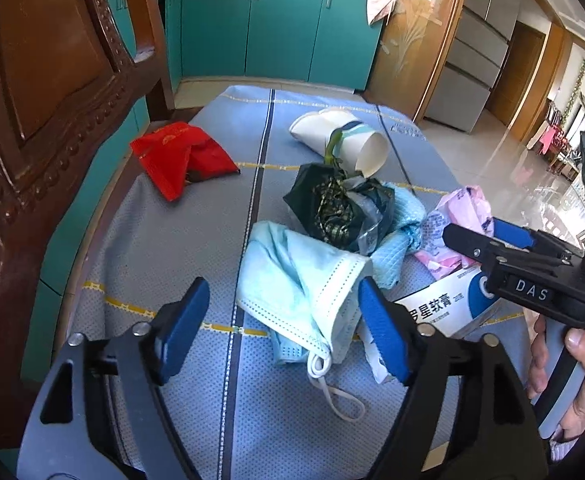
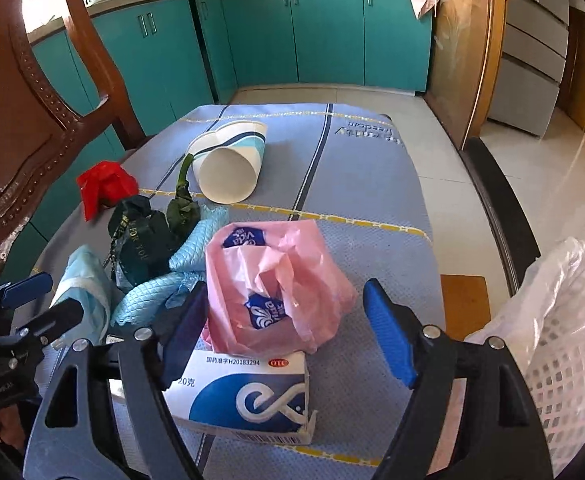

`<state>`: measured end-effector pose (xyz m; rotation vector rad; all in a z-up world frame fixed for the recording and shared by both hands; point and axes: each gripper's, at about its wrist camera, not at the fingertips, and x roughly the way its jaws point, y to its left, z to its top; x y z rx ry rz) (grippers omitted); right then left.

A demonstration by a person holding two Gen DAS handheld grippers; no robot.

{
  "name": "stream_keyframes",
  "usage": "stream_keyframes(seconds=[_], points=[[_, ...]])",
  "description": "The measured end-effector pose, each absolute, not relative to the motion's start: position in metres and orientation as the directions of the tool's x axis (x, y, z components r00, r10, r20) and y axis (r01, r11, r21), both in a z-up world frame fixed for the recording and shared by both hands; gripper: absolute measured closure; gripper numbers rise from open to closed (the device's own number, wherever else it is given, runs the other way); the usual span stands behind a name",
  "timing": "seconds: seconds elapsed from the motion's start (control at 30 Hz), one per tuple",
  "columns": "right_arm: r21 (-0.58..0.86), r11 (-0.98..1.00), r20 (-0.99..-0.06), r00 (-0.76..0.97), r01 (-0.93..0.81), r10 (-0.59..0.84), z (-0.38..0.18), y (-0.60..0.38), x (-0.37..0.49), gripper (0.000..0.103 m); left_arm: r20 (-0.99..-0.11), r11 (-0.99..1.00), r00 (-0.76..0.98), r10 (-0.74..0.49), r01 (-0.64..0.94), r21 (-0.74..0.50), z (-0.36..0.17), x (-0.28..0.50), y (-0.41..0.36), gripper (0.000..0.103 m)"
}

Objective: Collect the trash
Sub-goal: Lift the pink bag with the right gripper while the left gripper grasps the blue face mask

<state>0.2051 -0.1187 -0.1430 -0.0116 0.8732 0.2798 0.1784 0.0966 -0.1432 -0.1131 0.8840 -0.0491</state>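
Trash lies on a blue striped mat (image 1: 196, 248). A light blue face mask (image 1: 304, 292) sits between the fingers of my left gripper (image 1: 282, 332), which is open; the left pad stands clear of it. My right gripper (image 2: 286, 334) is open too, with a pink plastic bag (image 2: 276, 280) and a white-and-blue medicine box (image 2: 248, 396) between its fingers and a gap at the right pad. Farther off are a tipped paper cup (image 2: 228, 172), a red wrapper (image 1: 184, 156), a dark green bag (image 1: 332, 204) and a blue cloth (image 2: 160, 292). The right gripper (image 1: 488, 236) also shows beside the pink bag (image 1: 456, 216).
A carved wooden chair back (image 1: 52, 92) rises at the left. A white basket lined with clear plastic (image 2: 560, 364) stands at the right edge. Teal cabinets (image 2: 292, 32) line the far wall, and the tiled floor (image 2: 532, 184) lies to the right of the mat.
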Motion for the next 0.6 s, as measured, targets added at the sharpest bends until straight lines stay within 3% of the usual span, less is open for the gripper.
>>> stream_keyframes(seconds=[0.2, 0.27, 0.3, 0.4, 0.43, 0.5, 0.6], points=[[0.106, 0.959, -0.753, 0.609, -0.263, 0.250, -0.144, -0.114, 0.205, 0.042, -0.784, 0.994, 0.616, -0.085, 0.000, -0.108, -0.148, 0.182, 0.093, 0.026], [0.108, 0.958, -0.748, 0.613, -0.264, 0.254, -0.143, -0.115, 0.204, 0.048, -0.789, 0.995, 0.610, -0.074, -0.007, -0.098, -0.151, 0.183, 0.093, 0.040], [0.108, 0.958, -0.747, 0.615, -0.264, 0.254, -0.142, -0.115, 0.203, 0.048, -0.795, 0.995, 0.602, -0.075, -0.010, -0.102, -0.152, 0.184, 0.094, 0.050], [0.098, 0.960, -0.736, 0.630, -0.261, 0.246, -0.137, -0.117, 0.200, 0.049, -0.800, 0.993, 0.595, -0.084, -0.015, -0.115, -0.154, 0.185, 0.097, 0.066], [0.094, 0.961, -0.731, 0.638, -0.260, 0.244, -0.135, -0.117, 0.199, 0.049, -0.798, 0.994, 0.598, -0.081, -0.014, -0.111, -0.154, 0.184, 0.097, 0.077], [0.088, 0.963, -0.721, 0.651, -0.256, 0.238, -0.131, -0.118, 0.198, 0.049, -0.789, 0.994, 0.610, -0.076, -0.012, -0.105, -0.152, 0.183, 0.097, 0.085], [0.051, 0.969, -0.695, 0.688, -0.242, 0.208, -0.120, -0.119, 0.193, 0.049, -0.764, 0.996, 0.643, -0.054, -0.023, -0.090, -0.146, 0.181, 0.098, 0.088]])
